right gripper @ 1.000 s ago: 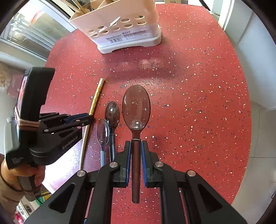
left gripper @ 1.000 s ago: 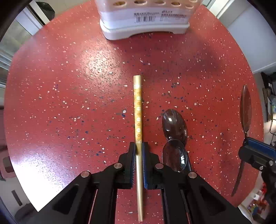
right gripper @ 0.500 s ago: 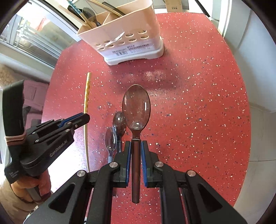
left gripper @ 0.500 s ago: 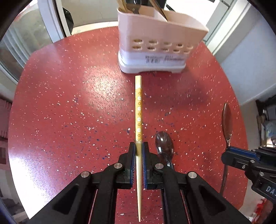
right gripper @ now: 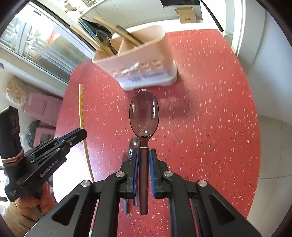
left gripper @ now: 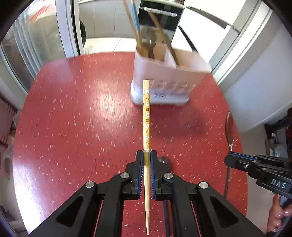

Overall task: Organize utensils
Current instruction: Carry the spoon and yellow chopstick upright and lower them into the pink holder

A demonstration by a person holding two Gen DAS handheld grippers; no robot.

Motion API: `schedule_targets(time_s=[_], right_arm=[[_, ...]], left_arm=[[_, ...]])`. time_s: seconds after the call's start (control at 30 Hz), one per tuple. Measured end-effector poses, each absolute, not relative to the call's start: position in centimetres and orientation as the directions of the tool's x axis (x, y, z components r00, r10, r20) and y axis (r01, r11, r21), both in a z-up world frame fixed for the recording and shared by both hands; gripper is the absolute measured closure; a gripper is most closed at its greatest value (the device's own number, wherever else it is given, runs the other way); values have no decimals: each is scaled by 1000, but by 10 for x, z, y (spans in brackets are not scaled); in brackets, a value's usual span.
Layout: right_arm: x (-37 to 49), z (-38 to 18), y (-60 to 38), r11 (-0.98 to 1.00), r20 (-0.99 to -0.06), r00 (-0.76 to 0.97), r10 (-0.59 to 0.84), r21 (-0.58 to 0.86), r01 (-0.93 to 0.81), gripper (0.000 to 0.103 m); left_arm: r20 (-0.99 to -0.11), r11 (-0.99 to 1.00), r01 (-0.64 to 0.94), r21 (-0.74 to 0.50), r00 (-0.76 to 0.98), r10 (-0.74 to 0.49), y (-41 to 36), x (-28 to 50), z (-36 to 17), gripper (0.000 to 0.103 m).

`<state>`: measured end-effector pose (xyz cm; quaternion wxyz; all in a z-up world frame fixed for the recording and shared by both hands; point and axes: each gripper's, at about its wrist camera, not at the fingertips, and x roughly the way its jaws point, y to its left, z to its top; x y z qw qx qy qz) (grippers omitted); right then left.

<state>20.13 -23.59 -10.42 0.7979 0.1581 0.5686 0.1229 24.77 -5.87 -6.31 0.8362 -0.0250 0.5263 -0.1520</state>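
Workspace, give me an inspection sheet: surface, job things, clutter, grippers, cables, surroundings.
Surface: red speckled table, round edge.
Job's things: patterned chopstick and brown spoon held above the table; utensil caddy with utensils standing in it; two small spoons on the table.
Clutter: nothing seen.
Grippers: left gripper shut on the chopstick; right gripper shut on the brown spoon's handle.
Cables: nothing seen.
Surroundings: glass doors, cardboard box, pink stools.

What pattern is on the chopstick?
White daisy-like flowers on orange-yellow chopstick; clearest in the left wrist view.
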Motion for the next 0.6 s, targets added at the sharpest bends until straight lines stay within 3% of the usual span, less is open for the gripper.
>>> schedule_targets(time_s=[0.6], right_arm=[[257,-32,-251,915,-789,480,384,396,-79,91]], left_arm=[[-730,928,236,-287,573,-372,-53,297,30,67]])
